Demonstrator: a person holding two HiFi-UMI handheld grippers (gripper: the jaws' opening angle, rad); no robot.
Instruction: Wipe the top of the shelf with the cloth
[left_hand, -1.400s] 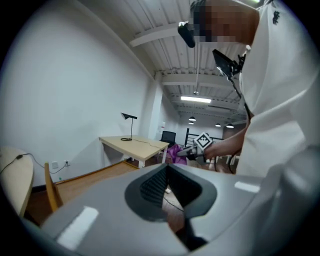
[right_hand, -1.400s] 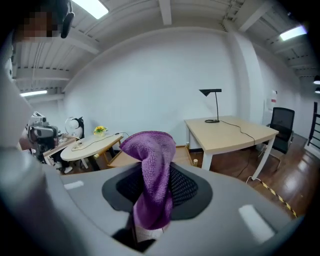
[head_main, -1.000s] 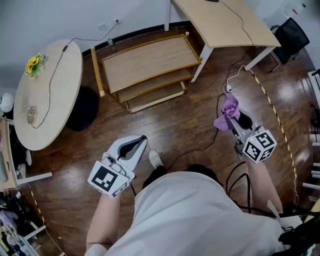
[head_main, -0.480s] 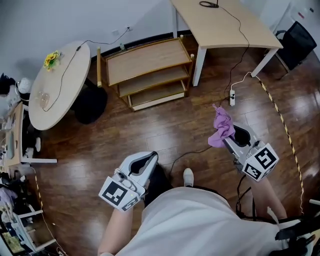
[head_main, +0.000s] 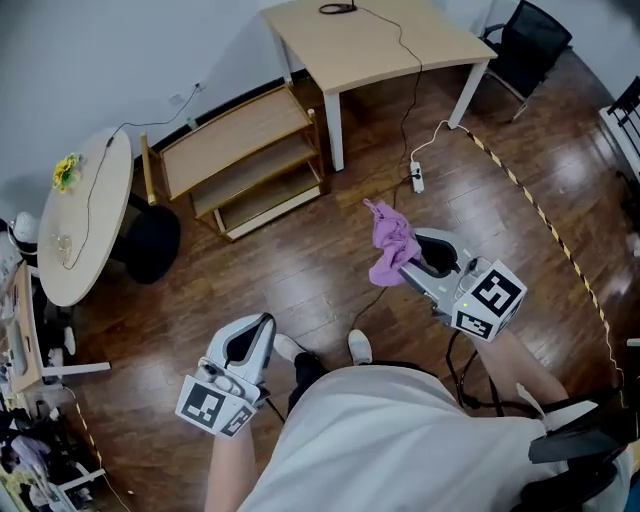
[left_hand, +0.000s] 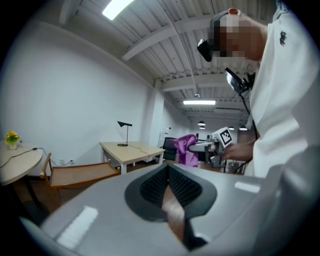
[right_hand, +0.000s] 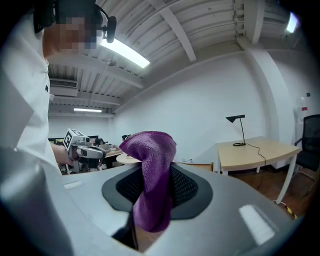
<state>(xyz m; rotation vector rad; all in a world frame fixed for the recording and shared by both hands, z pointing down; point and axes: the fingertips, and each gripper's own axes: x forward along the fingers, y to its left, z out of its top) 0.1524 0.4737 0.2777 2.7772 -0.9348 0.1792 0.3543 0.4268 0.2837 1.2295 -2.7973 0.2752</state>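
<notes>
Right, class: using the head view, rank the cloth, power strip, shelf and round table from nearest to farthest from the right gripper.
1. The cloth, pinched in the right gripper itself.
2. The power strip, on the floor just ahead.
3. The shelf, ahead and to the left, against the wall.
4. The round table, far left.

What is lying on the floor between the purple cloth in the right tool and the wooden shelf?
Nothing. In the head view, only bare wood floor separates the cloth, held in the right tool, from the shelf.
</notes>
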